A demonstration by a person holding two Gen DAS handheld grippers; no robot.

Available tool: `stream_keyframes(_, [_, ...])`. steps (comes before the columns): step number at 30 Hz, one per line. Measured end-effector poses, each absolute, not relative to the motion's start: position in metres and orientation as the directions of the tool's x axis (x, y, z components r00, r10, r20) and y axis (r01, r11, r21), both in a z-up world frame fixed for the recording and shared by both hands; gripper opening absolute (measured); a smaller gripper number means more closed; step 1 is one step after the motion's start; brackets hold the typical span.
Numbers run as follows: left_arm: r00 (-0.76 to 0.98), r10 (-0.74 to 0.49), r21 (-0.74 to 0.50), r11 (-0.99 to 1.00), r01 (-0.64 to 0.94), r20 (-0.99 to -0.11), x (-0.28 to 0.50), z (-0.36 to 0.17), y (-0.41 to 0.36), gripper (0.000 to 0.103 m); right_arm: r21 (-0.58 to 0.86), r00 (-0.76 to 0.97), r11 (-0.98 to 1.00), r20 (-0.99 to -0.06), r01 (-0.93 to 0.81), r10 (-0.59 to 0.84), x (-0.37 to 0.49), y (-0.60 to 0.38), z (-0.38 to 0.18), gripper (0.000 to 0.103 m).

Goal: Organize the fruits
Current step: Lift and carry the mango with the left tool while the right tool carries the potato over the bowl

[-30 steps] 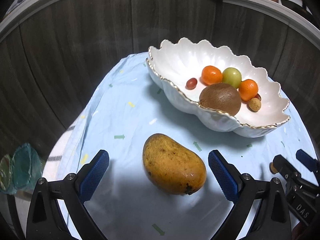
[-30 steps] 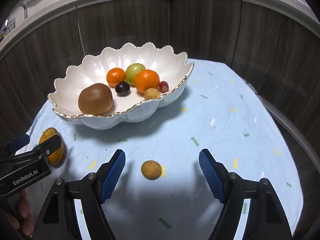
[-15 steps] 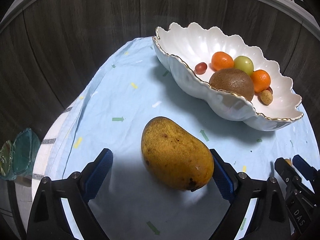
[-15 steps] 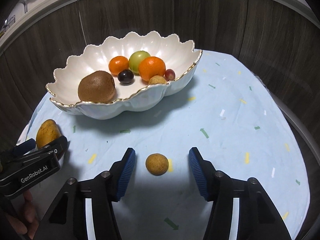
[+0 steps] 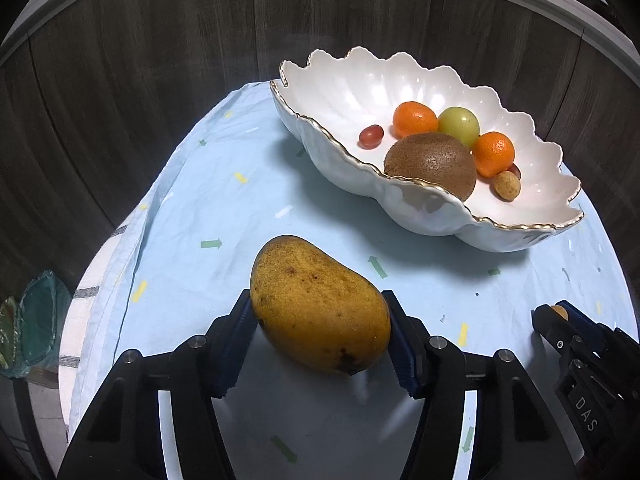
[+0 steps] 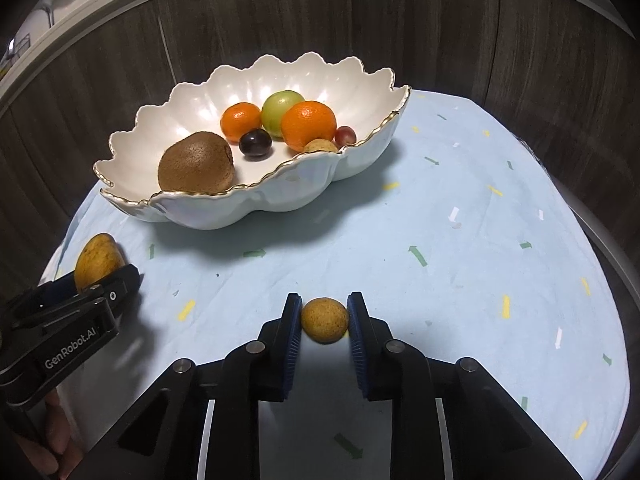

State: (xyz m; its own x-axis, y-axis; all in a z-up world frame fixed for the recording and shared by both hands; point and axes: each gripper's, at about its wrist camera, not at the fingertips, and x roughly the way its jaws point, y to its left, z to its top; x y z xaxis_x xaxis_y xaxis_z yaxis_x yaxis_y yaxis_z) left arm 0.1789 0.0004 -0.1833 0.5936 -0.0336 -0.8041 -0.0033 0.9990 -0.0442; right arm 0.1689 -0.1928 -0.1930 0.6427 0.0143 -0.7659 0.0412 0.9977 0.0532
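Observation:
A yellow mango [image 5: 318,306] lies on the blue cloth, and my left gripper [image 5: 320,328] is shut on it, pads against both sides. The mango also shows in the right wrist view [image 6: 98,260], with the left gripper [image 6: 92,304] around it. My right gripper [image 6: 324,320] is shut on a small round tan fruit [image 6: 324,320] on the cloth; its tip shows in the left wrist view [image 5: 558,312]. The white shell-shaped bowl [image 5: 332,152] [image 6: 280,196] stands beyond, holding a kiwi [image 5: 432,164], two oranges, a green fruit and several small fruits.
The round table is covered by a light blue cloth [image 6: 460,240] with small coloured arrows. Dark wood panels [image 5: 140,60] curve around the table's back. A green net bag [image 5: 28,320] hangs past the left table edge.
Both grippers moved forward and closed: the left one onto the mango, the right one onto the small tan fruit. Both were open a second ago.

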Motion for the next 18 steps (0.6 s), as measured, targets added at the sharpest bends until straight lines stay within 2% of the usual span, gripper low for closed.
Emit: stream_keyframes(18, [0.617,-0.024,-0.046,0.999,-0.019,-0.787,0.174,-0.170,0.009,0.058,0.064,0.671,0.997,-0.741,0.039,0.022,0.166,-0.192,-0.176,0.025])
